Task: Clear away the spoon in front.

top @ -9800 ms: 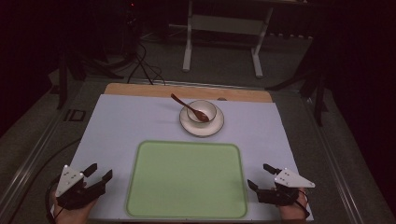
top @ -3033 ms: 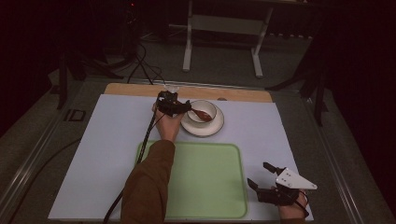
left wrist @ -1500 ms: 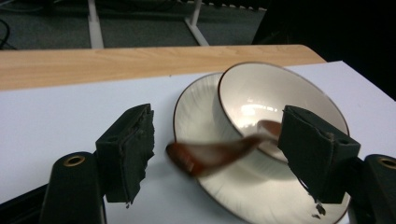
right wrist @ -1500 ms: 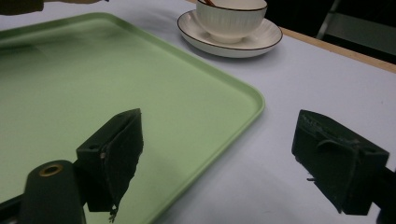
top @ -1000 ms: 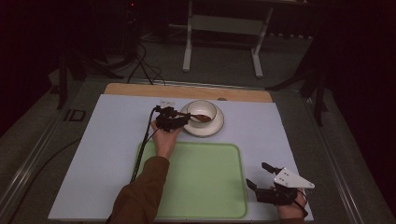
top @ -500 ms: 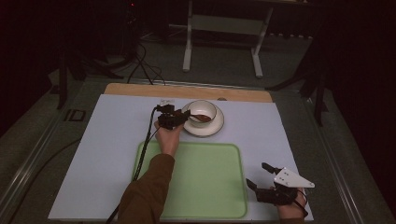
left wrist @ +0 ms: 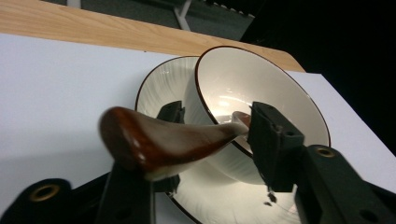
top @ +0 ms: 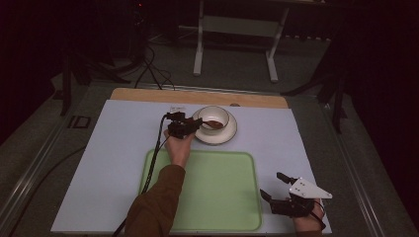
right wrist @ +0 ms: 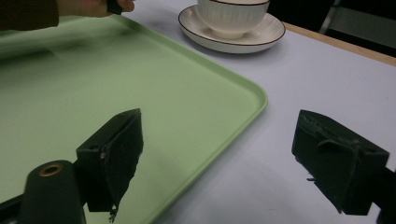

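1. Left gripper (top: 184,127) is at the near-left side of the bowl (top: 213,117), jaws clamped on the handle of the brown spoon (left wrist: 163,144). In the left gripper view the handle passes between the two jaws, the broad handle end pointing back toward the camera.
2. Key relation: the spoon's long axis runs from the gripper up over the bowl rim and into the bowl, so the scoop end lies forward of the jaws, inside the bowl. The handle looks lifted off the saucer (top: 225,137), tilted up; can't tell whether the scoop end touches the bowl's inside.
3. Spoon look: glossy dark red-brown, smooth, likely lacquered wood or ceramic, with a pale underside at the handle end. Probably slippery under the pads.
4. Bowl is cream with a thin dark rim and ribbed outside, sitting upright on a matching saucer at the far middle of the white worktop (top: 113,163).
5. Green tray (top: 217,197) lies just nearer than the saucer, bare.
6. Right gripper (top: 286,195) rests at the near right corner beside the tray edge, jaws apart and holding nothing, well apart from the bowl. Left hand (top: 179,148) is by far the nearer one.
7. Guess: the next move is to draw the spoon out toward the tray; it must clear the rim.
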